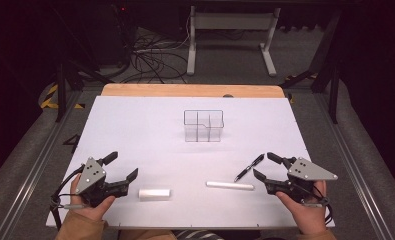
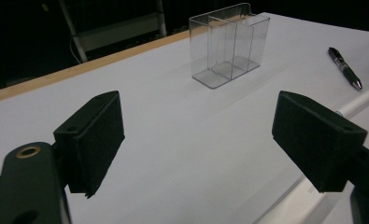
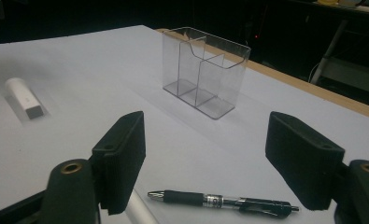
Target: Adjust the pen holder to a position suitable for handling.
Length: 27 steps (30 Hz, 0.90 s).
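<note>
Approach step: both grippers, left (image 1: 120,167) and right (image 1: 261,165), spread empty; right must close on black ballpoint pen (image 3: 224,202) before clear plastic divided holder (image 1: 203,126)

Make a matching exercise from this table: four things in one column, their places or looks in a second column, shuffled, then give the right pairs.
Things
1. clear organizer
2. black pen
3. white block
4. white stick

Places or looks
A. short and chunky, lying just ahead of the left claw
B. long and thin, lying flat between the white block and the right claw
C. standing upright at the middle of the white sheet, empty, with dividers
D. lying at a slant just ahead of the right claw

Pairs: 1-C, 2-D, 3-A, 4-B
</note>
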Each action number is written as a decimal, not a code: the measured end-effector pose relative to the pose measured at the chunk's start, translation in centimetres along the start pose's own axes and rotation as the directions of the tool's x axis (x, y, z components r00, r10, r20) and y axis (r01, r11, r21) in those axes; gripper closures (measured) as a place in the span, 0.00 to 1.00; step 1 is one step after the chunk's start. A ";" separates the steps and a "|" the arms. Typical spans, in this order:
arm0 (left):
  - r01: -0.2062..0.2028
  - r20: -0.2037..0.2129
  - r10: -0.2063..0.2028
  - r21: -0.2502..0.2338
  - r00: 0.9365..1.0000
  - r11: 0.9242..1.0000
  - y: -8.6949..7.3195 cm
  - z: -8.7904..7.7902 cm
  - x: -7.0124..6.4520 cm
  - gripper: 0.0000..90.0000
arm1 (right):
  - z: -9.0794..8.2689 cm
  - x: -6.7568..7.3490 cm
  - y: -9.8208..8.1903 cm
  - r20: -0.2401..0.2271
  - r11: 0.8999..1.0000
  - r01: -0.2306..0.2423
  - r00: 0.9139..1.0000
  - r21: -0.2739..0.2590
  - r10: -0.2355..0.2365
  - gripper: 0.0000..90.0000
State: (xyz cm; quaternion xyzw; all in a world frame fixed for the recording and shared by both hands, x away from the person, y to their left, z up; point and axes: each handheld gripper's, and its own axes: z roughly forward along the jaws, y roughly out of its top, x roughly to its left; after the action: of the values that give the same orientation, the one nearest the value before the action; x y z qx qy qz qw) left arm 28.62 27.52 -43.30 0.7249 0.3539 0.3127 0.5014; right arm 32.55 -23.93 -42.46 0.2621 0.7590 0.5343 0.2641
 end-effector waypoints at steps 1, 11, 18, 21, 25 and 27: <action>0.006 0.005 -0.006 0.001 1.000 1.000 0.0 0.0 0.0 0.20 | 0.0 0.0 0.0 -0.001 1.000 0.004 1.000 0.001 -0.004 0.33; 0.018 0.006 -0.018 -0.006 1.000 1.000 0.0 -0.1 0.0 0.20 | 0.2 0.1 0.1 -0.014 1.000 0.013 1.000 0.001 -0.013 0.34; 0.006 -0.001 -0.006 -0.004 1.000 1.000 0.1 -0.1 0.0 0.20 | 0.3 0.1 0.3 -0.014 1.000 0.018 1.000 0.003 -0.018 0.34; 0.006 0.000 -0.006 -0.003 1.000 1.000 0.1 -0.1 0.0 0.20 | 0.4 0.2 0.3 -0.015 1.000 0.021 1.000 0.005 -0.021 0.34; 0.007 0.000 -0.007 -0.002 1.000 1.000 0.1 -0.1 0.0 0.20 | 0.6 0.2 0.6 -0.019 1.000 0.024 1.000 0.013 -0.024 0.34; 0.006 -0.001 -0.006 -0.001 1.000 1.000 0.1 -0.1 0.0 0.20 | 0.7 0.2 0.7 -0.017 1.000 0.025 1.000 0.018 -0.025 0.34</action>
State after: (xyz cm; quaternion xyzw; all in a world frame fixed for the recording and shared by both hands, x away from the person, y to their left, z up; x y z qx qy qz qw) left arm 28.60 27.52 -43.15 0.7235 0.3561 0.3119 0.5024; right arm 32.95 -23.18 -42.03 0.2505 0.7691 0.5264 0.2620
